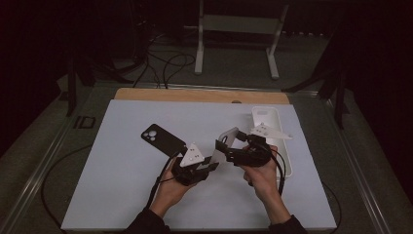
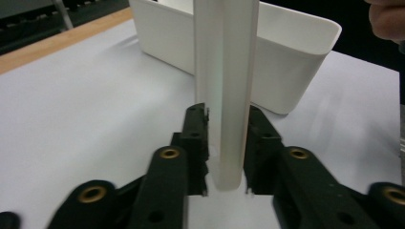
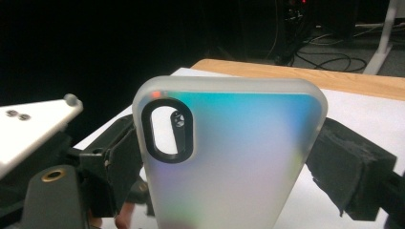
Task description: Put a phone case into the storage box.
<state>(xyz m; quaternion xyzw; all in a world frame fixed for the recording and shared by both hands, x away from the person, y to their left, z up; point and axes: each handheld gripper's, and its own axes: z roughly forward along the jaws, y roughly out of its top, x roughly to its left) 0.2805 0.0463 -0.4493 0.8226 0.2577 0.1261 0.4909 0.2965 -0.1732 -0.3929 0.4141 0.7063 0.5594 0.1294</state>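
Mid hand-over of the phone case (image 3: 229,157), held in the air just beside the white bin (image 2: 286,62). Right tongs (image 3: 229,191) clamp its long sides; left tongs (image 2: 224,157) straddle its end edge, pads slightly off, released. Next: left regrips or backs away. Case is frosted, iridescent, black-ringed camera cutout

Frosted, iridescent plastic phone case (image 3: 229,157); glossy white plastic bin (image 2: 286,62); matt white worktop (image 1: 122,165) edged in wood at the far side.
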